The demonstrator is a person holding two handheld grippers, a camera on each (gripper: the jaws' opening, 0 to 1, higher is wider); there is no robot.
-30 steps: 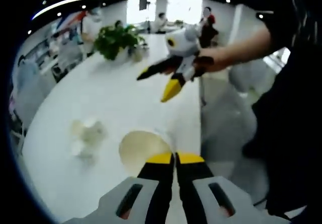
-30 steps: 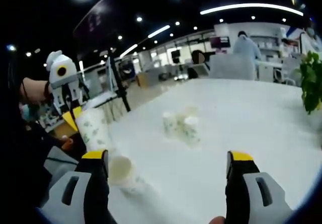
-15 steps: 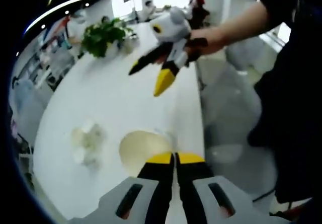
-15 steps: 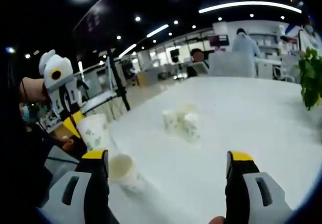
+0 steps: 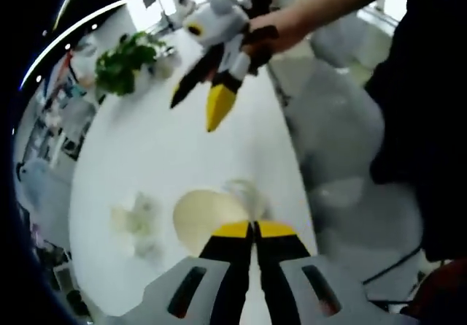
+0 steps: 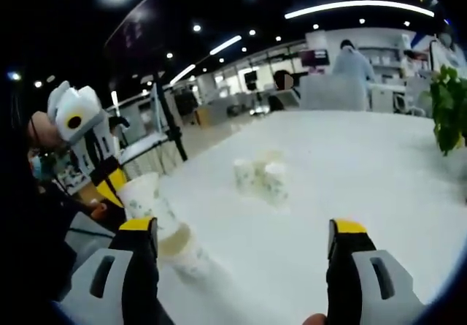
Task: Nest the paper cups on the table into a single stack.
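Note:
My left gripper (image 5: 254, 227) is shut on the rim of a paper cup (image 5: 206, 219), whose pale inside faces the left gripper view. In the right gripper view this left gripper (image 6: 109, 182) holds the printed cup (image 6: 144, 196) tilted, its base right over another cup (image 6: 184, 250) on the white table (image 6: 365, 164). Several more cups (image 6: 259, 176) stand grouped mid-table and appear blurred as a cup cluster (image 5: 136, 223) in the left gripper view. My right gripper (image 6: 244, 230) stands open and holds nothing; in the left gripper view the right gripper (image 5: 195, 112) hovers above the table.
A potted plant (image 5: 120, 62) stands at the table's far end, also seen as green leaves (image 6: 449, 113) at the right. The table edge (image 5: 292, 164) drops to grey floor. People (image 6: 354, 66) stand at desks behind.
The left gripper has brought its cup down and tilted it toward the cup on the table. The right gripper has stayed open and hardly moved.

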